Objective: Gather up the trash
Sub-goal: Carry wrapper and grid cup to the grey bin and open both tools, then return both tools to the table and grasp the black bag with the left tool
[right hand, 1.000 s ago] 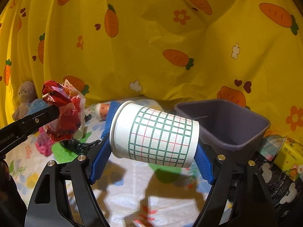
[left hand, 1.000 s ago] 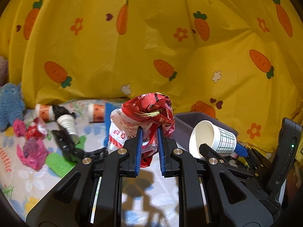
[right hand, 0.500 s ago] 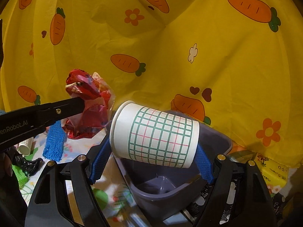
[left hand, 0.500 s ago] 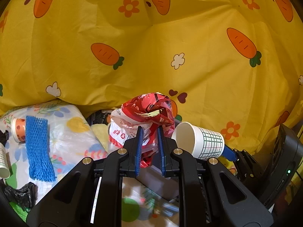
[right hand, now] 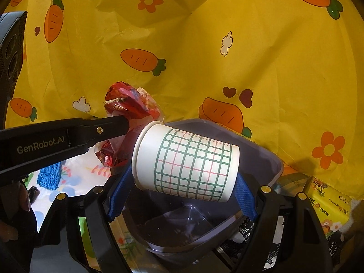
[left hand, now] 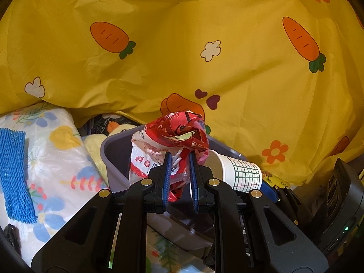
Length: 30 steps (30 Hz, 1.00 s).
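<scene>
My left gripper (left hand: 179, 159) is shut on a crumpled red and white plastic wrapper (left hand: 173, 134) and holds it above the near rim of a grey plastic bin (left hand: 113, 159). My right gripper (right hand: 182, 188) is shut on a white paper cup with a green and red grid (right hand: 188, 166), held on its side over the open bin (right hand: 270, 159). The cup also shows in the left wrist view (left hand: 236, 173), to the right of the wrapper. The wrapper (right hand: 127, 104) and the left gripper's arm (right hand: 56, 136) show in the right wrist view, left of the cup.
A yellow carrot-print cloth (left hand: 182, 45) hangs behind. A floral sheet (left hand: 56, 159) at left carries a blue foam net (left hand: 13, 173). A yellow tissue pack (right hand: 327, 204) and dark printed packets (right hand: 273, 245) lie right of the bin.
Both grippers have moved right and forward with their loads. The bin is now directly below them and the floral sheet has slid to the left.
</scene>
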### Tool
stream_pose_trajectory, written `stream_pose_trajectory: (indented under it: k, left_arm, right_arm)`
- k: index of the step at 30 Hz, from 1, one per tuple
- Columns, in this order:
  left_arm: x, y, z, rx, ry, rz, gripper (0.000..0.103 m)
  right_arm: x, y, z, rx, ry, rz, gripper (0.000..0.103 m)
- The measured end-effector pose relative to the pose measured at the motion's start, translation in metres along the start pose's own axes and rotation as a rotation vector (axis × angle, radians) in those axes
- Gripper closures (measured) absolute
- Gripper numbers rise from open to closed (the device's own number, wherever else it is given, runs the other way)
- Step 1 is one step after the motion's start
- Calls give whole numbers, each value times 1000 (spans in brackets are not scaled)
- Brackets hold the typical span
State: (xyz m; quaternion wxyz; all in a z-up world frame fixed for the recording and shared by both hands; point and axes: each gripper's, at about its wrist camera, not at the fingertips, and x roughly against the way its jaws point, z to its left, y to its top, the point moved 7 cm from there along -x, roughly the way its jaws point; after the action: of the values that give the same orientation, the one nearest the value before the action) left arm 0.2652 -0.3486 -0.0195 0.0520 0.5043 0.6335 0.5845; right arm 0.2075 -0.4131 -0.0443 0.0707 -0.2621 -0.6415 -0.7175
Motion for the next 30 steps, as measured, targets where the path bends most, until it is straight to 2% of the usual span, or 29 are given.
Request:
stream_pose_trajectory:
  k: [5,7,8,9,11,15,21,26,30]
  left_arm:
    - [-12,-3,-1,22,-27,32,87]
    - [-13,-4,0,29,-51,33,79]
    - [-11,-5,1,23,-50,24,71]
    - [-8,-4,3,15,-27,7,57]
    - [-1,-3,8,8,17,-25,42]
    - [17,-1,21,42,46,-71,32]
    - [40,-8,38,52,109,-98,26]
    - [61,-18,48,58,141,-118,25]
    - [82,-26,57,48,205,-141,25]
  right_arm:
    - [-8,-3,-6,-14,-6,18,25]
    - [-10,-4,-6,-17,0,22,25]
    - [-11,-5,-7,-18,5,25,25]
    - [-11,-6,-7,-19,2,26,23]
    - [-11,-7,-8,-22,3,25,20]
    - [-9,-7,-7,-21,-5,17,18]
    - [-5,-8,-5,-29,-14,11,18]
    - [-2,-11,-1,-14,-35,7,18]
    - [6,-11,3,-4,-55,-10,18]
